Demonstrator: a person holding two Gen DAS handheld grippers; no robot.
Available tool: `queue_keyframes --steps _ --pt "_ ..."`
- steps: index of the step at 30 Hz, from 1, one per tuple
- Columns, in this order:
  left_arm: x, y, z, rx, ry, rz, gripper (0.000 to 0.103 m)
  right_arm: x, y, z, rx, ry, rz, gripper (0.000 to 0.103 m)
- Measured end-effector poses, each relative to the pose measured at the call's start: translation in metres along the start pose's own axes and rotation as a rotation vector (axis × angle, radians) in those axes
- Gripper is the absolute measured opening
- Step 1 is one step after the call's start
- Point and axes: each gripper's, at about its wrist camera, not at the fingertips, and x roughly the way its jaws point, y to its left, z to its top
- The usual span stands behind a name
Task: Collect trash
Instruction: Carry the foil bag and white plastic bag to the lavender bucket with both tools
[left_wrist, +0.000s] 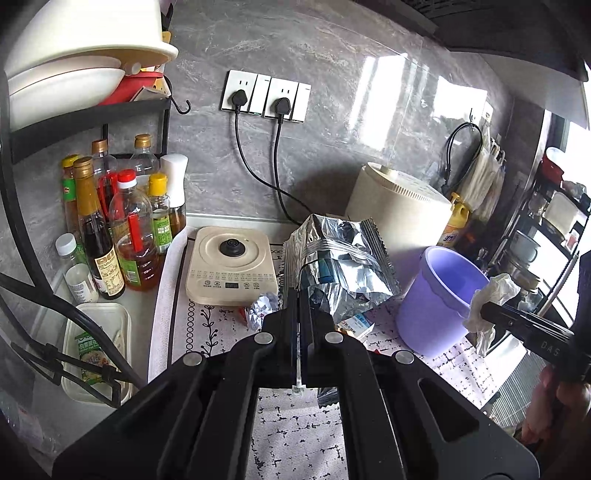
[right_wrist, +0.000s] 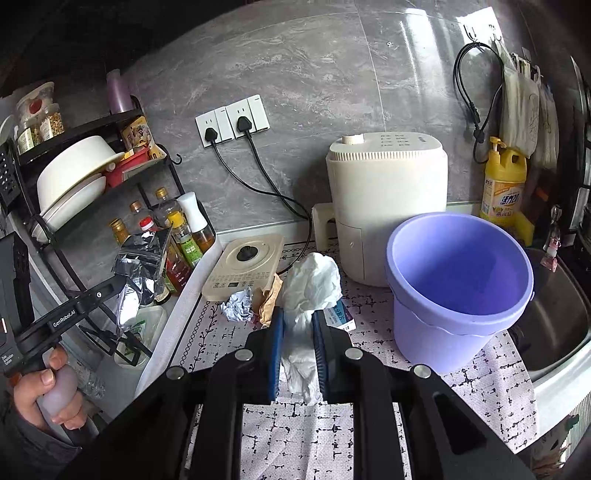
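Overhead, grippers clenching foil bag (left_wrist: 340, 266) (left), tissue (right_wrist: 314, 284) (right); patterned mat (right_wrist: 295, 424), grey-tiled kitchen.

Small carton (right_wrist: 341, 315) half hidden behind tissue (right_wrist: 314, 284); label unreadable. Sink (right_wrist: 554, 332) cut off by right edge.

Bright daylight from the right; window glare streaks the glossy grey wall (left_wrist: 369, 92); soft shadow behind the cream appliance (right_wrist: 388, 206); strong fisheye bending, dark vignetted corners; centre sharp, edges soft.
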Motion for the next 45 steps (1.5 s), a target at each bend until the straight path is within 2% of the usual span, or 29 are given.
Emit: queue_keyframes --steps 8,14,20,22,23,24,25,31,36,41,44,45 --pt "0.028 -0.042 0.015 -0.015 -0.008 0.020 0.002 0.011 -0.050 0.039 -0.029 -0.007 0.018 0.017" --pt "0.050 -0.069 0.020 -0.040 -0.014 0.066 0.002 0.027 -0.089 0.062 -0.053 0.004 0.052 0.017" --pt "0.063 -0.099 0.027 -0.069 -0.050 0.098 0.002 0.040 -0.116 0.088 -0.091 0.005 0.097 0.017" --pt "0.065 -0.107 0.029 -0.087 -0.070 0.101 0.002 0.041 -0.120 0.097 -0.140 -0.005 0.080 0.020" --pt "0.067 -0.111 0.029 -0.094 -0.075 0.101 0.002 0.042 -0.123 0.101 -0.156 -0.009 0.071 0.038" --pt "0.069 -0.115 0.028 -0.098 -0.077 0.101 0.002 0.043 -0.128 0.104 -0.164 -0.017 0.072 0.049" --pt "0.072 -0.119 0.027 -0.101 -0.076 0.100 0.002 0.043 -0.132 0.107 -0.167 -0.017 0.076 0.049" --pt "0.098 -0.143 0.028 -0.102 -0.051 0.077 0.002 0.046 -0.166 0.109 -0.126 0.003 0.082 0.049" --pt "0.121 -0.181 0.033 -0.054 -0.033 0.025 0.002 0.030 -0.199 0.109 -0.118 -0.011 0.052 0.049" --pt "0.151 -0.219 0.030 -0.010 0.019 -0.025 0.002 0.010 -0.239 0.108 -0.048 -0.034 0.015 0.049" --pt "0.166 -0.241 0.025 0.032 0.064 -0.047 0.002 0.006 -0.248 0.105 -0.035 -0.032 0.007 0.051" --pt "0.172 -0.246 0.022 0.043 0.084 -0.050 0.006 0.006 -0.252 0.103 -0.028 -0.022 0.009 0.051"
